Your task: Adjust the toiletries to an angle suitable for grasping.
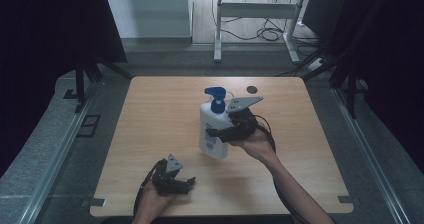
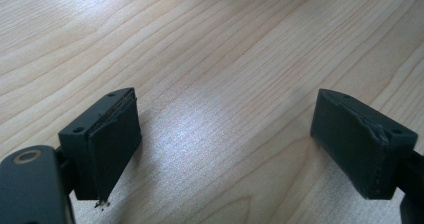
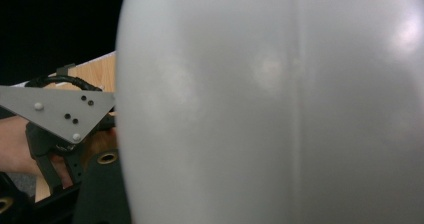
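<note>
A white pump bottle (image 1: 209,118) with a blue pump head (image 1: 215,94) stands near the middle of the wooden table (image 1: 160,104), leaning slightly. My right gripper (image 1: 220,133) comes in from the right and is shut on the bottle's lower body. In the right gripper view the bottle's white wall (image 3: 280,109) sits right against the camera. I cannot tell whether its base touches the table. My left gripper (image 1: 186,184) rests near the table's front edge, well apart from the bottle. Its jaws (image 2: 225,144) stand open over bare wood with nothing between them.
A small dark round mark (image 1: 251,89) lies on the table near the back edge. Behind the table a white metal frame (image 1: 255,11) and loose cables (image 1: 270,34) sit on the floor. The left gripper's grey plate (image 3: 60,111) appears beside the bottle.
</note>
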The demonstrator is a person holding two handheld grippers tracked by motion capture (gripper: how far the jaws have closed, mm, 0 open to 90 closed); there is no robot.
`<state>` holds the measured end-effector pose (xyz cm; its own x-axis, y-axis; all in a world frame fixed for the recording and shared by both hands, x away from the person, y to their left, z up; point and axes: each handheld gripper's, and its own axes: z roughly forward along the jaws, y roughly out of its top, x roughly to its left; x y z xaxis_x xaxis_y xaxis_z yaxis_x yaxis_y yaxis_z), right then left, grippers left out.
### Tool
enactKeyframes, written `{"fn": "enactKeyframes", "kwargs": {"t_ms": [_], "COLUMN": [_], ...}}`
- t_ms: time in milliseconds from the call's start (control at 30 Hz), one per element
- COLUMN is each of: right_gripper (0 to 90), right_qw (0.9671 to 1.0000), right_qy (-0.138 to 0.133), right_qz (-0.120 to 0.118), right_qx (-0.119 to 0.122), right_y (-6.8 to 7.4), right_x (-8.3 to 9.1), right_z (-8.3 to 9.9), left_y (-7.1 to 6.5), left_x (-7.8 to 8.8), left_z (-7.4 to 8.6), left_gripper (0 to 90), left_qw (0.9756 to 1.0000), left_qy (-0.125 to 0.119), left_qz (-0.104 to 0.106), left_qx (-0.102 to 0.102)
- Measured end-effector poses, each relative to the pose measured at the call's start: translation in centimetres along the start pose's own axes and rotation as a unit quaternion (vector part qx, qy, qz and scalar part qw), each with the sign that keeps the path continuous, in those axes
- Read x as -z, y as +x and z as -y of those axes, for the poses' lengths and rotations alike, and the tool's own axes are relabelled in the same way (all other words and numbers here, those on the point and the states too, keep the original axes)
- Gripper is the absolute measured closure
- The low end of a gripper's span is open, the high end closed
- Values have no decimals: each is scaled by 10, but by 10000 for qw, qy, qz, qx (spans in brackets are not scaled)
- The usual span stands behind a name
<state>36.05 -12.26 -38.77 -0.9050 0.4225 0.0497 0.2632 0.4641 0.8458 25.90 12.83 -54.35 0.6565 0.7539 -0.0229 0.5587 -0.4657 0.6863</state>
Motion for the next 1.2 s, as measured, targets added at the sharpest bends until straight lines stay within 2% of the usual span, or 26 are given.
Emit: {"fn": "enactKeyframes", "kwargs": {"t_ms": [400,833,1200], "right_gripper": [368,368,368], "right_qw": [9999,9997,9991], "right_qy": [-47,-73,-72], "right_qz": [-61,-197,-241], "right_qx": [105,149,334], "right_y": [-10,-27,-43], "right_x": [11,23,30], "right_z": [-14,-27,-41], "left_y": [0,0,0], "left_x": [0,0,0], "left_z": [0,0,0], "left_gripper": [121,120,120], "left_qw": [10000,10000,10000], "left_qy": [2,2,3], "left_qz": [6,6,7], "left_qx": [0,3,1]}}
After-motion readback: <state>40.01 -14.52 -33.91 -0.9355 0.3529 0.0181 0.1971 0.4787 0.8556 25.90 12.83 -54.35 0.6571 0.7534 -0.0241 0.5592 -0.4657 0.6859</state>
